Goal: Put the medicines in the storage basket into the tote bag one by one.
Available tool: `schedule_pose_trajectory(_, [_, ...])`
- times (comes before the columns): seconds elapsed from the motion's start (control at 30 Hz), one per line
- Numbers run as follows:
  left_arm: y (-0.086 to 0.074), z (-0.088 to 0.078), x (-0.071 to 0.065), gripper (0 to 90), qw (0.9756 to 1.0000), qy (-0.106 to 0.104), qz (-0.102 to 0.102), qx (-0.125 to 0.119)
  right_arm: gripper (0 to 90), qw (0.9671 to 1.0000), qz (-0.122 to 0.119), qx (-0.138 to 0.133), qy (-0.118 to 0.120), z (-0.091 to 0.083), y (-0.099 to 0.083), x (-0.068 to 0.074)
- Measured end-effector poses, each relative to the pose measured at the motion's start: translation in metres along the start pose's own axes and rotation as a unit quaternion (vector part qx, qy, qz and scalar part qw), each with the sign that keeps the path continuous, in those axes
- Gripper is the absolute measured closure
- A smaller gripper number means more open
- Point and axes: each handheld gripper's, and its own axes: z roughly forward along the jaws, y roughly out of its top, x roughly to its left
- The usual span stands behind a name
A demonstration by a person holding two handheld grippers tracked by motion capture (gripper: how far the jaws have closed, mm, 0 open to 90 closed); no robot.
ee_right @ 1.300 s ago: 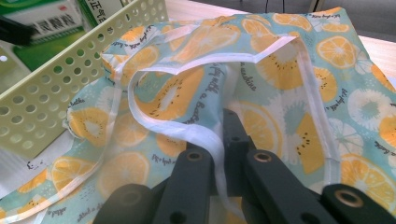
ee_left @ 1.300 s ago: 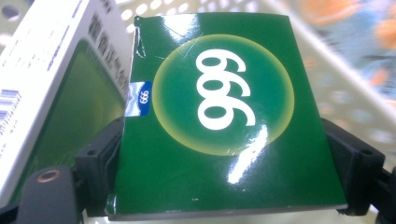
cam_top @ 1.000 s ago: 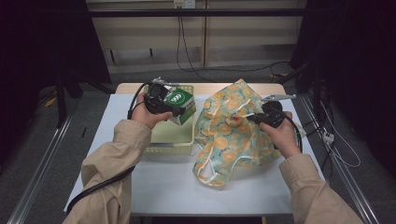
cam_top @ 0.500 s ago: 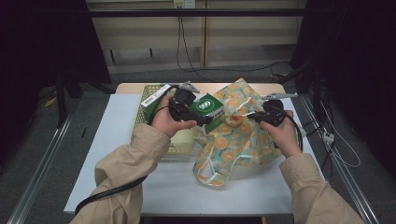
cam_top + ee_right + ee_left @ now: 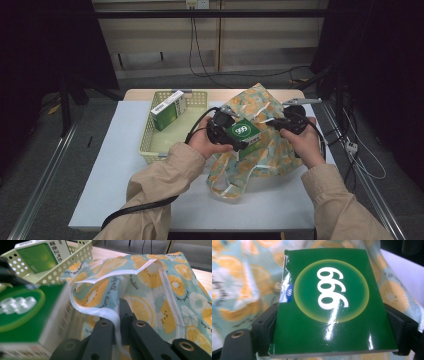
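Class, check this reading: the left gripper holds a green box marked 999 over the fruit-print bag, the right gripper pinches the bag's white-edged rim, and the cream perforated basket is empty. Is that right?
One detail is wrong: the cream perforated plastic basket is not empty. The high view shows a second green and white box standing in it. The left gripper does hold the green 999 box over the fruit-print fabric bag, and the right gripper does pinch its rim.

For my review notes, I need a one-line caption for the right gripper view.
Right gripper pinches the fruit-print bag's white rim open as the green box nears its mouth; a basket sits behind.
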Motion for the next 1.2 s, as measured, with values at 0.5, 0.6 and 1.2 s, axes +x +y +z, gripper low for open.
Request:
schedule_pose_trajectory(0.5, [0.005, 0.061, 0.011, 15.9, 0.9995, 0.022, -0.012, 0.017, 90.0, 0.9999, -0.006, -0.003, 0.013, -0.004, 0.002, 0.001])
schedule_pose_trajectory(0.6, [0.005, 0.068, 0.019, 15.8, 0.9996, 0.022, -0.015, 0.004, 90.0, 0.9999, -0.005, -0.005, 0.016, -0.004, 0.002, 0.001])
schedule_pose_trajectory(1.2, [0.013, 0.075, 0.050, 12.3, 0.9943, 0.092, -0.050, -0.018, 90.0, 0.9998, -0.005, 0.005, 0.018, 0.004, -0.002, 0.002])
